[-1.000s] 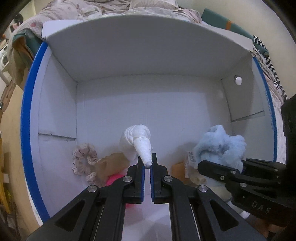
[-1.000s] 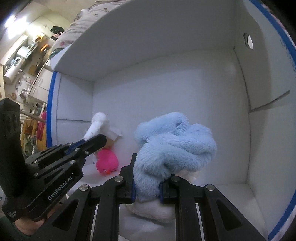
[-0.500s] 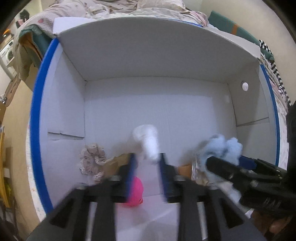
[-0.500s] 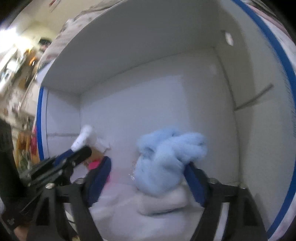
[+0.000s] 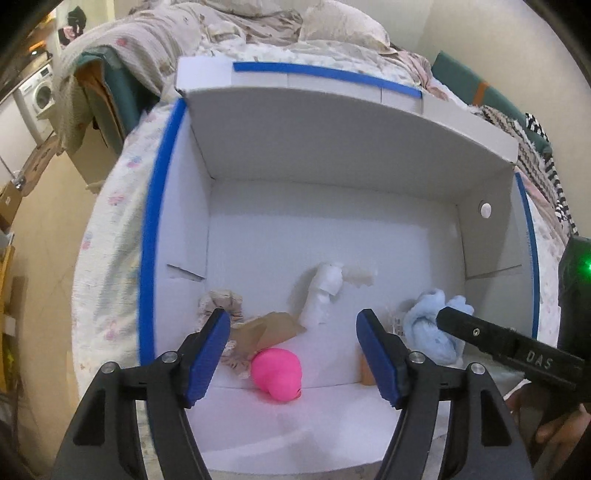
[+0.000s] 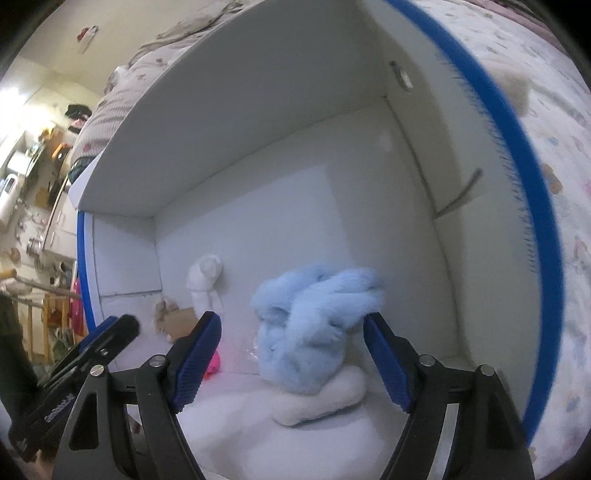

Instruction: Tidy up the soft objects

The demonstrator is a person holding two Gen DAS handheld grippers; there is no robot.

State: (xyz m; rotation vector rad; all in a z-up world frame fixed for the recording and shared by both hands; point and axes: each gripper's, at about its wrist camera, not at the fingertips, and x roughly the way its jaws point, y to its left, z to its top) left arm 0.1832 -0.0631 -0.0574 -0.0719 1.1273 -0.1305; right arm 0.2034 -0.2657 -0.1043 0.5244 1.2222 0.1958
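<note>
A white box (image 5: 295, 236) with blue-taped rims (image 6: 524, 192) holds the soft things. In the left wrist view a white rolled cloth (image 5: 323, 291) lies on the box floor beyond my left gripper (image 5: 293, 321), whose jaws are opening with nothing between them. A pink squishy toy (image 5: 279, 374), a beige scrunchie (image 5: 219, 302) and brown paper (image 5: 269, 326) lie near it. In the right wrist view a fluffy light-blue piece (image 6: 314, 325) rests on a white fluffy pad (image 6: 325, 398), free between the wide-apart pads of my right gripper (image 6: 293, 332).
The box stands on a bed with a floral sheet (image 5: 110, 236) and rumpled bedding (image 5: 236, 33) behind it. A hand (image 5: 554, 428) holds the right gripper body (image 5: 517, 350) at the right of the left wrist view. Shelves and clutter (image 6: 33, 206) lie off to the left.
Both grippers have opened: the left let go of the white rolled cloth and the right let go of the blue fluffy piece. Both pulled back and the left rose a little.
</note>
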